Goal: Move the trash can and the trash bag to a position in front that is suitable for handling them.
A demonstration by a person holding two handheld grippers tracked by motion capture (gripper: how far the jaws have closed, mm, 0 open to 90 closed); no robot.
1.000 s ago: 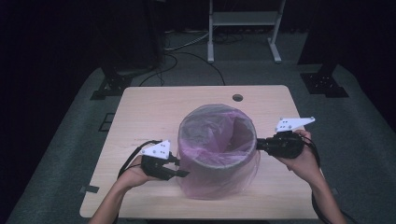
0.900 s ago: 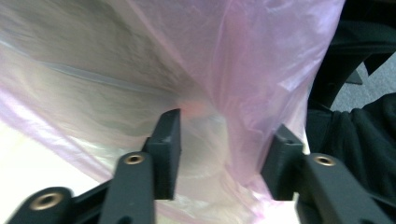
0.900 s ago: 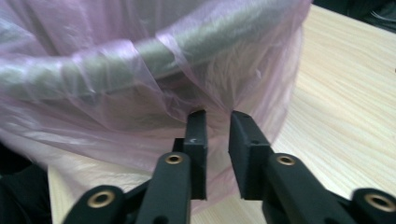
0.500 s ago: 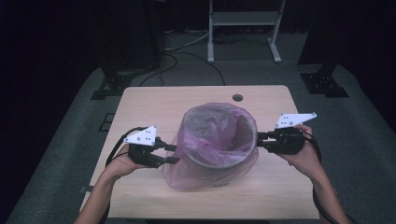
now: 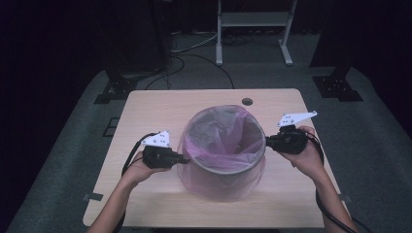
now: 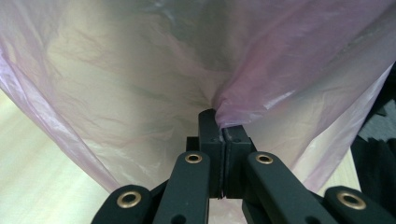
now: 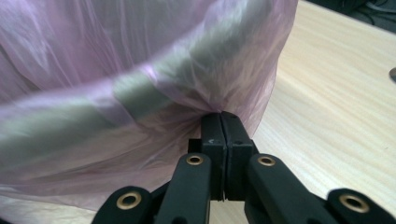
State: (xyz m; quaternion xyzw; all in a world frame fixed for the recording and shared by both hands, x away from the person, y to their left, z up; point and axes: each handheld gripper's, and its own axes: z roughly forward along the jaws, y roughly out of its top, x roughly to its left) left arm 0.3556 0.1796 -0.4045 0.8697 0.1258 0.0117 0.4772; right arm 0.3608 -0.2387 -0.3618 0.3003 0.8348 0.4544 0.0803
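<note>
Near the table's (image 5: 145, 111) front edge, a pink bag (image 5: 221, 182) drapes over a bin's rim (image 5: 228, 167). Left gripper (image 5: 182, 158) and right gripper (image 5: 266, 142) each pinch its film; pulling it down remains.

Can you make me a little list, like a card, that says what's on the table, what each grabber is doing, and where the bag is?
Table: light wooden table with a small dark round hole near its far edge
Bin: round bin standing upright in the middle
Bag: thin pink plastic bag lining the bin and folded over its rim
Left gripper: left gripper shut, pinching the bag on the bin's left side
Right gripper: right gripper shut, pinching the bag on the bin's right side
Inside the bin: just crumpled bag showing
</note>
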